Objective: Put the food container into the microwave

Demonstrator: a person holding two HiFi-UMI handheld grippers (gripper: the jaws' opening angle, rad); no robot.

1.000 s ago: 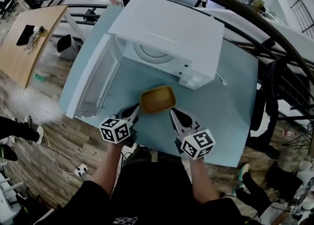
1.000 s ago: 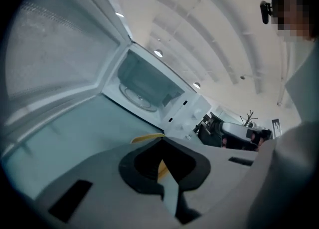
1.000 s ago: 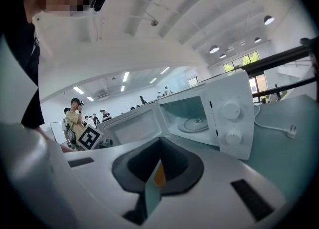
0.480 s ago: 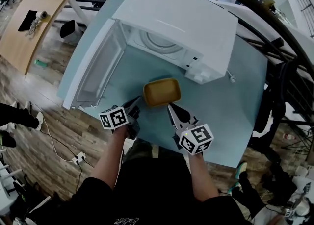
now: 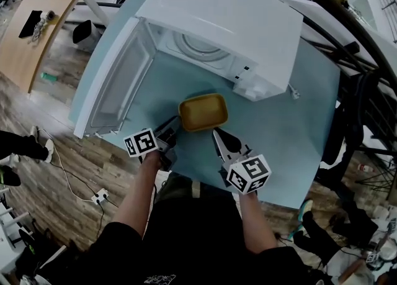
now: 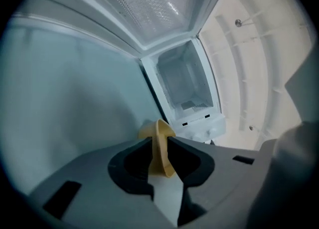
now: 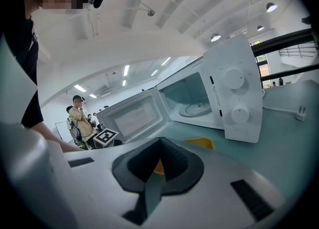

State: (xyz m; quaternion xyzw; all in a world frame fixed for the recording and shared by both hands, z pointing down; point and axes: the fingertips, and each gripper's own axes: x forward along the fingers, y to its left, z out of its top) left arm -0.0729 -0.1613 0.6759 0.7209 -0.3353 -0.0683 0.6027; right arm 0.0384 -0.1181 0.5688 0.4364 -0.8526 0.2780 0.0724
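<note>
Left gripper (image 5: pixel 172 130) and right gripper (image 5: pixel 218 136), both pinched on the near rim of the yellow food container (image 5: pixel 203 111) just ahead; carrying step, apparently, next needing a level push forward into the open microwave (image 5: pixel 229 17) beyond.

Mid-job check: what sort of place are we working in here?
Probably a large open office or lab hall, not a home kitchen: the microwave sits on a pale blue table beside a black railing, a wooden desk stands on the floor beyond, and people stand under strip ceiling lights.
</note>
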